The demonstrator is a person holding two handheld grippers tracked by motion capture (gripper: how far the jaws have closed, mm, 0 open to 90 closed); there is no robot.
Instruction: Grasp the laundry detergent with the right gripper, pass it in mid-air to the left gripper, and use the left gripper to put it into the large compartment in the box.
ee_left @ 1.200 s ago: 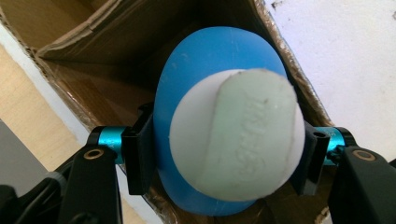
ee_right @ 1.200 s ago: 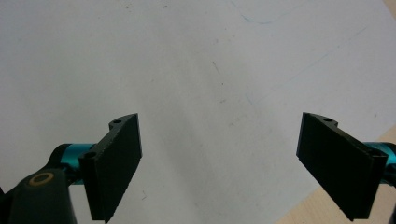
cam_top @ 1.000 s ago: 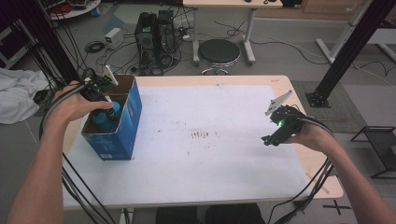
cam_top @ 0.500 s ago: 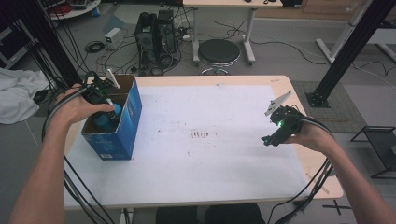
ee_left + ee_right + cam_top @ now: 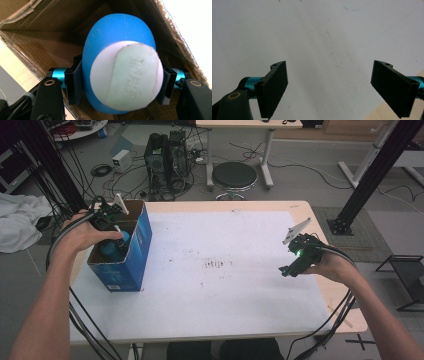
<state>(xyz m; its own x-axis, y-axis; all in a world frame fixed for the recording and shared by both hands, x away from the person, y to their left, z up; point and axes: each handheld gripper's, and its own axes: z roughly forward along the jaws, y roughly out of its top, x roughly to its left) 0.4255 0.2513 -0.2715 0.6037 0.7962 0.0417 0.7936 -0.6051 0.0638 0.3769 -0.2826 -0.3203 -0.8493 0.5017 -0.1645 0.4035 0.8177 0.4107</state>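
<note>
Blue plastic is filling your left claw's view: you are clamping the left claw [image 5: 117,87] on a blue egg-shaped toy [image 5: 117,60] with a white embossed base, one jaw pressing each side of its wide middle. That side grip is probably why the toy is sitting steady with its base facing the camera. Around it the brown inner walls of the cardboard box [image 5: 137,250] are rising, so the toy is inside the box, at the far left of the table [image 5: 225,305]. In the high view your left hand [image 5: 87,232] is reaching over the box's open top with the left claw [image 5: 112,227] dipping in, the blue toy [image 5: 111,251] just showing below it.

Your right claw [image 5: 329,87] is standing wide apart and gripping nothing, pointing down at the bare white sheet near the table's right edge, well apart from the box. In the high view the right claw [image 5: 295,265] is hovering low over that sheet, likely parked out of the way while the left one is working.

Compared with a second ago, little is changing: your left hand is sitting a touch higher over the box, which could mean lifting, though I cannot tell for sure. Your right claw is staying in the same spot.
</note>
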